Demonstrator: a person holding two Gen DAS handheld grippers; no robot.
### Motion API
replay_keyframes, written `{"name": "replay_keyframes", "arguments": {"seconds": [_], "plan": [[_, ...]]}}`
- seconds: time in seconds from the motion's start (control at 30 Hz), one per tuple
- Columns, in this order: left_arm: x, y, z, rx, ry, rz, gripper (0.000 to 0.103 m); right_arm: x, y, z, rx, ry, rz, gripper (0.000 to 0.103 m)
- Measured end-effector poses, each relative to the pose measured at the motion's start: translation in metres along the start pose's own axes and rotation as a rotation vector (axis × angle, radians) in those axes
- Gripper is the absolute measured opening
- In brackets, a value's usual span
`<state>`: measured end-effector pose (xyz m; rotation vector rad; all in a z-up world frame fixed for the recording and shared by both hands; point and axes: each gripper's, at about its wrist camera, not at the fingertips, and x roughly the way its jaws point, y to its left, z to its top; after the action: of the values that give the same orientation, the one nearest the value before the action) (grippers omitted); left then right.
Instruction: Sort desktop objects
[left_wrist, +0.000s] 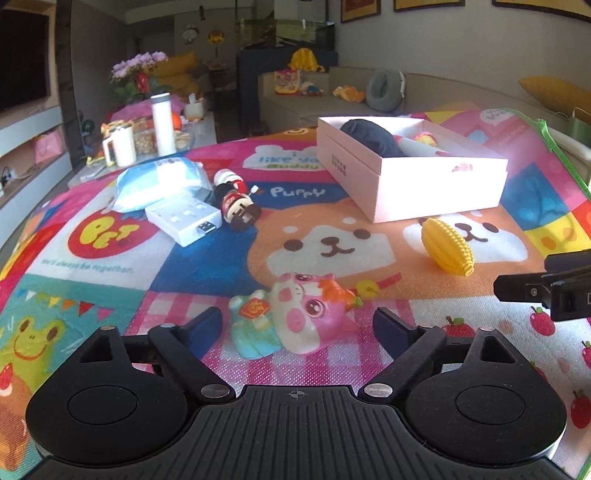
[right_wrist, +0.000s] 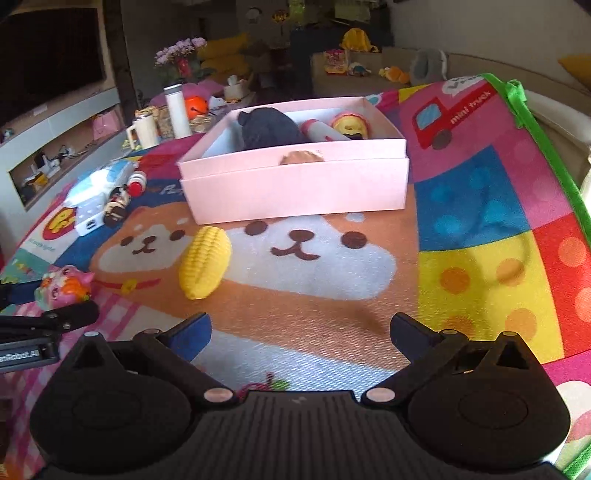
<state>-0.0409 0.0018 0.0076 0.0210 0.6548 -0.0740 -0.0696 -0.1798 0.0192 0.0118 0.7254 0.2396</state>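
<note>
My left gripper (left_wrist: 297, 325) is open, its fingers on either side of a pink and white cat toy (left_wrist: 295, 321) lying on the mat; whether they touch it I cannot tell. The toy also shows in the right wrist view (right_wrist: 64, 288). My right gripper (right_wrist: 301, 328) is open and empty above the mat, with a yellow toy corn (right_wrist: 205, 262) ahead to its left; the corn also shows in the left wrist view (left_wrist: 447, 245). A pink box (left_wrist: 406, 177) (right_wrist: 295, 184) holds a dark pouch (right_wrist: 269, 129), a tube and a small figure.
At the mat's far left lie a white charger case (left_wrist: 184, 219), a small bottle figure (left_wrist: 236, 203) and a blue wipes pack (left_wrist: 159, 181). Beyond the mat stand a mug (left_wrist: 120, 146) and a white flask (left_wrist: 162, 125). The mat's green edge (right_wrist: 554, 166) runs along the right.
</note>
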Motion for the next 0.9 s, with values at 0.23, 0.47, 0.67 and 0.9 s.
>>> {"name": "replay_keyframes", "arguments": {"seconds": [0.23,0.47,0.67,0.9], "plan": [[0.003,0.012,-0.001,-0.084,0.013,-0.034,0.100,0.018,0.038,0.010,-0.148,0.037,-0.016,0.065],[0.003,0.017,-0.001,-0.118,0.008,-0.056,0.102,0.029,0.022,0.030,-0.168,-0.018,-0.210,0.060],[0.003,0.018,-0.001,-0.129,0.007,-0.067,0.103,0.029,0.027,0.027,-0.184,-0.019,-0.134,0.057],[0.003,0.020,-0.001,-0.140,0.004,-0.075,0.103,0.056,0.049,0.045,-0.240,-0.021,-0.114,0.053]]}}
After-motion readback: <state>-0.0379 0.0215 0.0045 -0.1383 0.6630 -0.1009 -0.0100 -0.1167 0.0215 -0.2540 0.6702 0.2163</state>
